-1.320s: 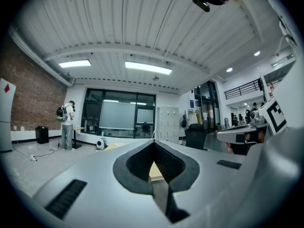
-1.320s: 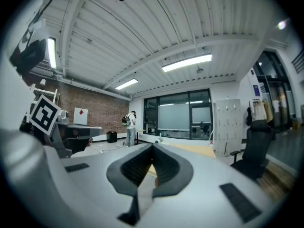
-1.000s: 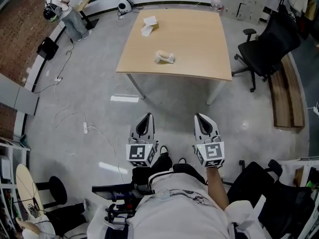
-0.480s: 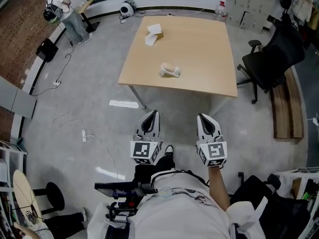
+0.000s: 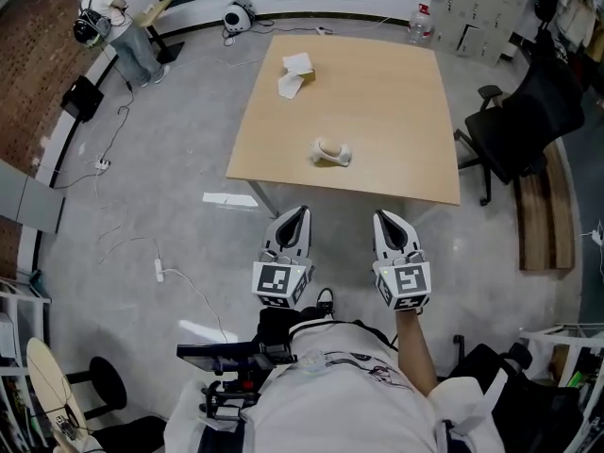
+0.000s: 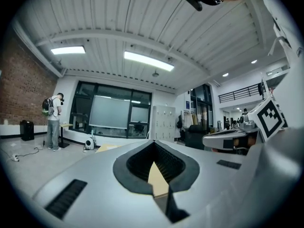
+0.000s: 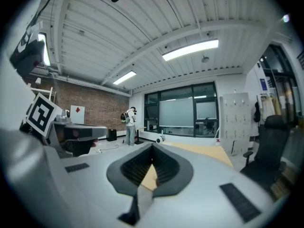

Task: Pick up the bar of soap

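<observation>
Plainly, left tongs (image 5: 298, 214) and right tongs (image 5: 383, 217) closed, empty.

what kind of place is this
Probably an open office or lab workspace: a wooden table, a black swivel chair beside it, and grey lockers along the far wall.

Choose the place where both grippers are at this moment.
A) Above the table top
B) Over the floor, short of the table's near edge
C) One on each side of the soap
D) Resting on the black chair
B: in the head view the left gripper and the right gripper are held over the grey floor, not yet reaching the table.
</observation>
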